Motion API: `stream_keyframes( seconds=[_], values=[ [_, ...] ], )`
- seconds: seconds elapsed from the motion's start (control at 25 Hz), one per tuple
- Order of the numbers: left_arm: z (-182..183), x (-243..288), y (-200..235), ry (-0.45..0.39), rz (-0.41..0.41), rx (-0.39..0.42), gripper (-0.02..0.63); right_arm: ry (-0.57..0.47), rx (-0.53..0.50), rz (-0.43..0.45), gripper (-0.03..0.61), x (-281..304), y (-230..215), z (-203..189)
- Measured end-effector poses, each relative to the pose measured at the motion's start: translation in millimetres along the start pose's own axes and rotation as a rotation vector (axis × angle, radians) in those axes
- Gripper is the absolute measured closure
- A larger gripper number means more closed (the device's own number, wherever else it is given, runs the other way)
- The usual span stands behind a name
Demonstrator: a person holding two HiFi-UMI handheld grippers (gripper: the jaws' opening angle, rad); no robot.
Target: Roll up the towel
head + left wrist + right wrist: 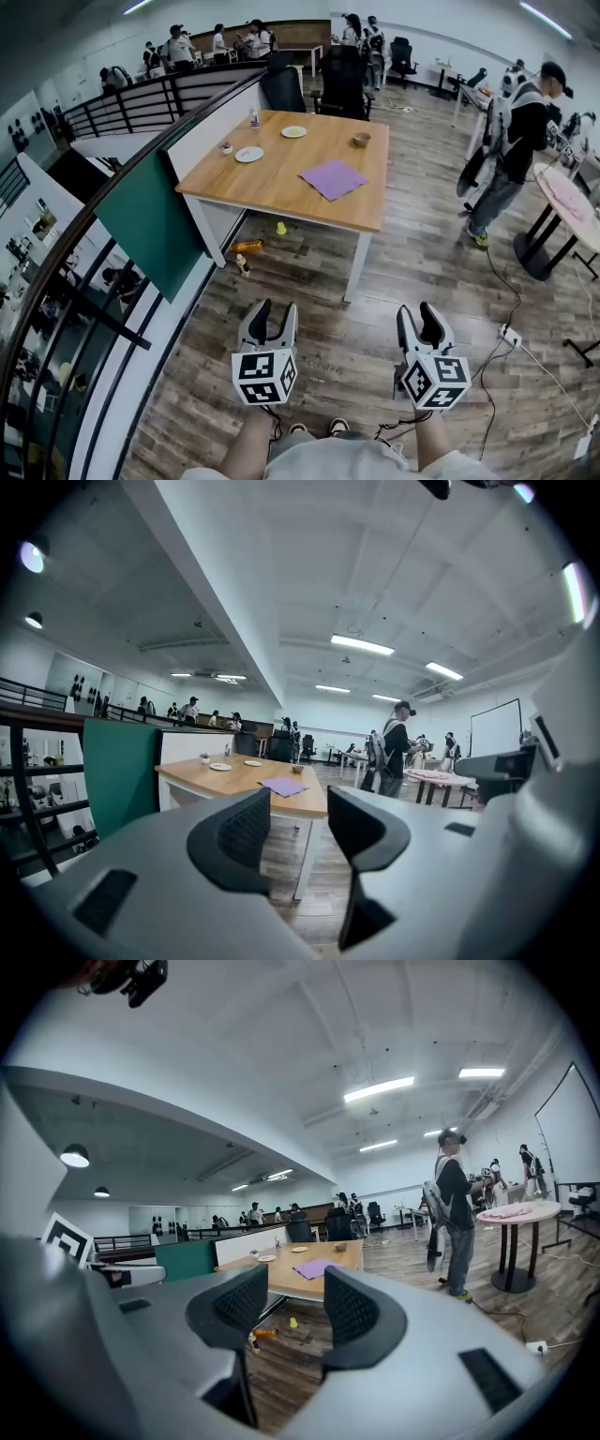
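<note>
A purple towel point(333, 178) lies flat on the right half of a wooden table point(281, 173), well ahead of both grippers. The same towel point(284, 787) shows small in the left gripper view, and also small in the right gripper view point(317, 1268). My left gripper point(276, 314) hangs over the wood floor short of the table, its jaws open a little with nothing between them point(298, 822). My right gripper point(418, 319) is level with it to the right, also a little open and empty point(295, 1302).
Two plates point(249, 154), a bowl point(361, 140) and a small bottle point(254, 117) stand on the table. A yellow cup point(280, 228) and a bottle point(247, 246) lie on the floor under it. A person point(511, 150) stands right, by a round table point(567, 202). A cable and power strip point(511, 335) lie right of me; a green panel point(150, 220) and railing run along the left.
</note>
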State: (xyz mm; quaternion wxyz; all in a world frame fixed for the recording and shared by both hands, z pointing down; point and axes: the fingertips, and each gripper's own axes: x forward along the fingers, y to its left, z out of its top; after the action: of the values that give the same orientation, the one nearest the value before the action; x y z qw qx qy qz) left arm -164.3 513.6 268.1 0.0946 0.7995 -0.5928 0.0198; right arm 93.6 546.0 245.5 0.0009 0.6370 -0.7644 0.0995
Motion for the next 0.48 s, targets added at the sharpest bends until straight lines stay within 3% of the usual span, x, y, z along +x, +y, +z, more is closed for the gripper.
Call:
stream_keyframes(
  seconds=[0.2, 0.48],
  values=[
    [1, 0, -3, -0.002, -0.006, 0.018, 0.342, -0.013, -0.019, -0.015, 0.298, -2, -7, 0],
    [5, 3, -2, -0.037, 0.014, 0.014, 0.129, -0.044, -0.011, -0.04, 0.146, -1, -17, 4]
  ],
)
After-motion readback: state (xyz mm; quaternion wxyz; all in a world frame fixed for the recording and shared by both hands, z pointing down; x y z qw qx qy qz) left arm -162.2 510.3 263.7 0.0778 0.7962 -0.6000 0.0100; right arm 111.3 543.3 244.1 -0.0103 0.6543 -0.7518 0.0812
